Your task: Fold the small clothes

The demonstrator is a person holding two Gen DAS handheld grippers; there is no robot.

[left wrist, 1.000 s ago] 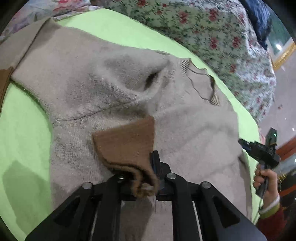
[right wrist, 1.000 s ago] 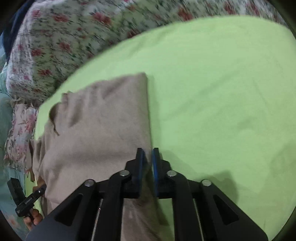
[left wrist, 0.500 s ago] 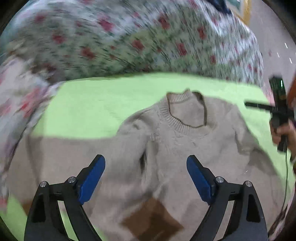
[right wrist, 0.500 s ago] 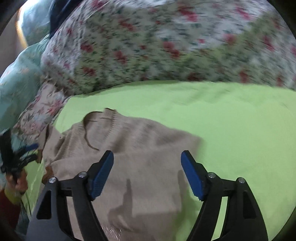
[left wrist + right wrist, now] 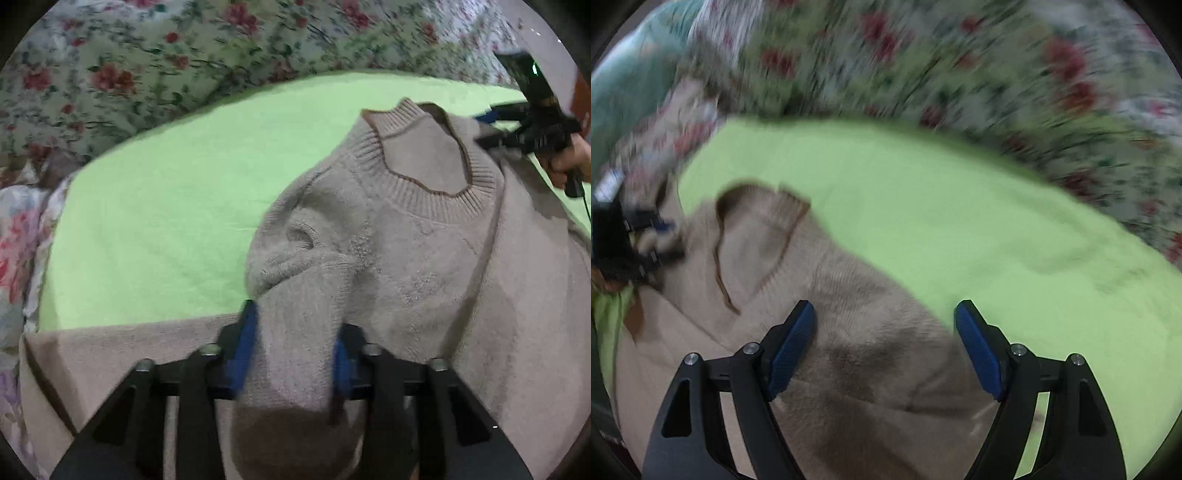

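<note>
Left wrist view: fuzzy beige knit sweater (image 5: 424,258) with ribbed collar on green sheet (image 5: 166,206) of bed, floral quilt (image 5: 147,62) along far edge. Left claw (image 5: 293,350) closing, sleeve bunched between blue pads.

Right wrist view: blurred. Right claw (image 5: 884,347) wide, opening, over sweater shoulder edge, gripping nothing; bare green sheet beside it.

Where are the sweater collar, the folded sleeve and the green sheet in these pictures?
sweater collar (image 5: 436,199): left wrist view, ribbed front band of the neck.
folded sleeve (image 5: 295,332): left wrist view, bunched part between the left gripper's fingers.
green sheet (image 5: 942,206): right wrist view, bare part beyond the sweater.
</note>
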